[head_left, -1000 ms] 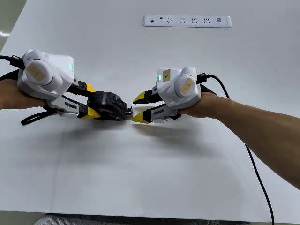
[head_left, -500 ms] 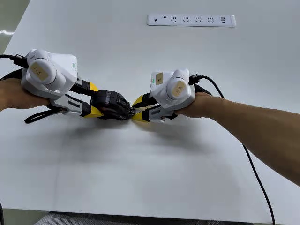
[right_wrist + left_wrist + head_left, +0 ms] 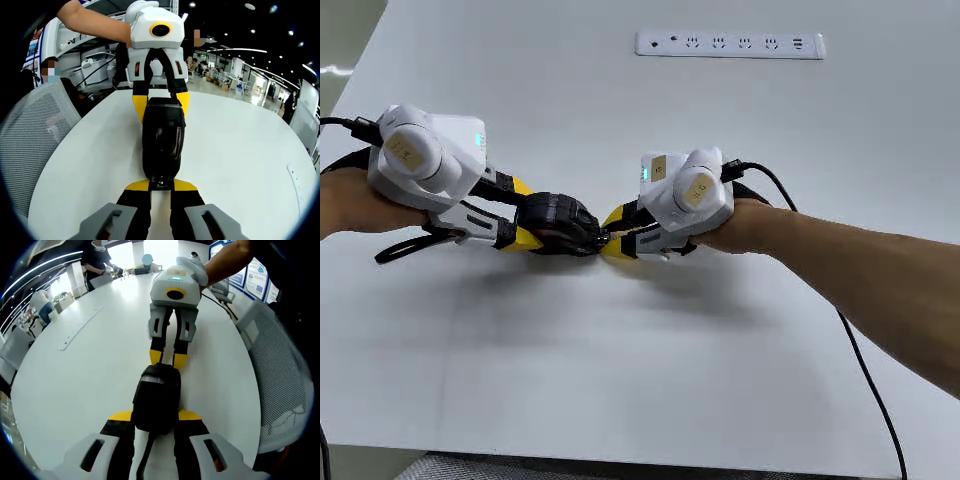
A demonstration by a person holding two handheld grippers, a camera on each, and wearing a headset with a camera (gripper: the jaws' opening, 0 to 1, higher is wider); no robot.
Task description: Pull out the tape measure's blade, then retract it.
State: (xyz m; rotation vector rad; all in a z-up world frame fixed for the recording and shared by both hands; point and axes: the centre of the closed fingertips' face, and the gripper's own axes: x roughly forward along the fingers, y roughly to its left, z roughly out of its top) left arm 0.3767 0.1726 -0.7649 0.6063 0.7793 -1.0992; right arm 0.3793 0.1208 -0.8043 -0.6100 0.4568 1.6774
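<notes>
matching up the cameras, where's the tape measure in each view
head view: the tape measure is left of centre, held in the left claw.
left gripper view: low centre, between the view's own jaws.
right gripper view: centre, its tip at the right claw.
shared landmark: the white power strip, at the top, left and right edge respectively.

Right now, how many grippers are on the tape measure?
2. The left gripper grips the tape measure by its black case, one jaw on each side. The right gripper, facing it, closes on the blade end at the case's mouth.
</notes>
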